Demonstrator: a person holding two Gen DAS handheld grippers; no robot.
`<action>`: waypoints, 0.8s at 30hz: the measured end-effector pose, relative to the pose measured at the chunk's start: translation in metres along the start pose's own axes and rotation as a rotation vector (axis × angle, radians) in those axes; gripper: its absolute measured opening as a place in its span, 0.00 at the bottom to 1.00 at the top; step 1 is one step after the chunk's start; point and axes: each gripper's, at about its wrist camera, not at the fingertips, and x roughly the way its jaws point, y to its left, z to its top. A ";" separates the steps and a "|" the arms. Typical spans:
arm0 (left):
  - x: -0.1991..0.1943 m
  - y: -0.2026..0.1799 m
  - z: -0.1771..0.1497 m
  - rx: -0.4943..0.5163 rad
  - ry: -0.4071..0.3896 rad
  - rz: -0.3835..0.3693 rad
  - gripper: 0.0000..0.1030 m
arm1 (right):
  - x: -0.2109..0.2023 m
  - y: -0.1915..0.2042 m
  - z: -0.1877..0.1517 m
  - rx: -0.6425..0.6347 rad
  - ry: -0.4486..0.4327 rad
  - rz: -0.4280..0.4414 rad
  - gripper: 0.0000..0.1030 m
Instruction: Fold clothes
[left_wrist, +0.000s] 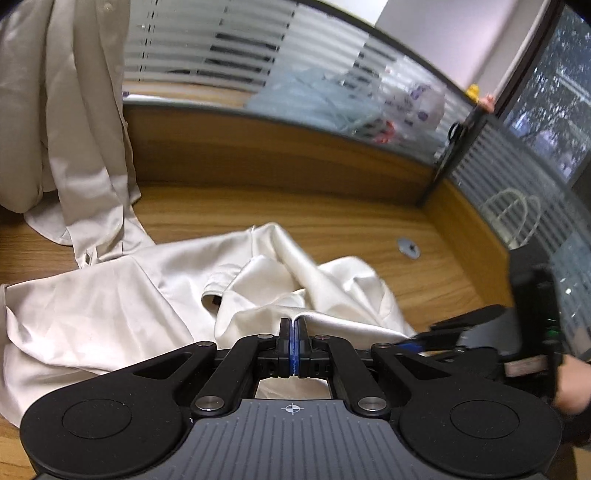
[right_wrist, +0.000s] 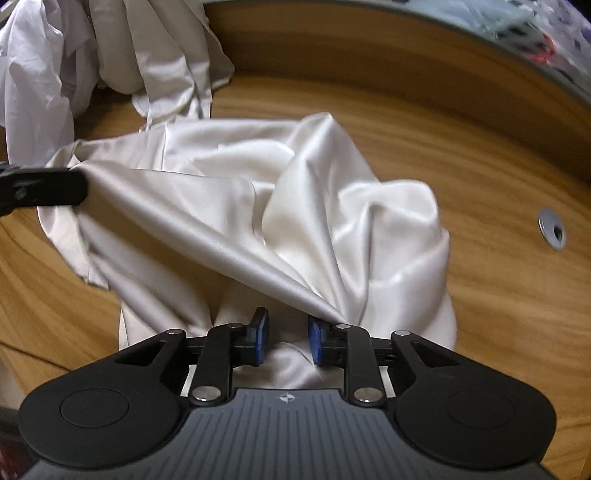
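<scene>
1. Left gripper (left_wrist: 293, 345): fingers pressed together, a thin edge of the cream satin garment (left_wrist: 258, 291) clamped between the blue pads.
2. Right gripper (right_wrist: 286, 341): fingers apart, nothing clamped. A taut fold of the same garment (right_wrist: 295, 206) runs past the tip of its right finger (right_wrist: 317, 341); cannot tell if it just touches or catches there.
3. Garment lies crumpled on the wooden worktop (left_wrist: 332, 221), just ahead of both sets of fingers, bunched high on the right-gripper side.
4. In the right wrist view the left gripper (right_wrist: 40, 192) shows at far left, fabric pulled tight from it toward the right fingers.
5. Beyond the left fingers, up and to the left: a pile of other pale clothes (left_wrist: 66, 122), touching the garment's far edge.
6. Metal cable grommet (left_wrist: 408, 247) in the worktop, ahead and right of the fingers, clear of the fabric.
</scene>
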 end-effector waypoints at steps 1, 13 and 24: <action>0.004 0.000 0.000 0.008 0.013 0.009 0.03 | -0.001 -0.001 -0.003 -0.002 0.003 0.000 0.28; 0.008 0.005 -0.001 0.036 0.051 0.038 0.24 | -0.009 0.021 0.003 -0.068 -0.024 0.125 0.33; 0.001 0.011 0.000 0.004 0.053 0.040 0.36 | 0.030 0.031 0.008 -0.176 0.053 0.063 0.13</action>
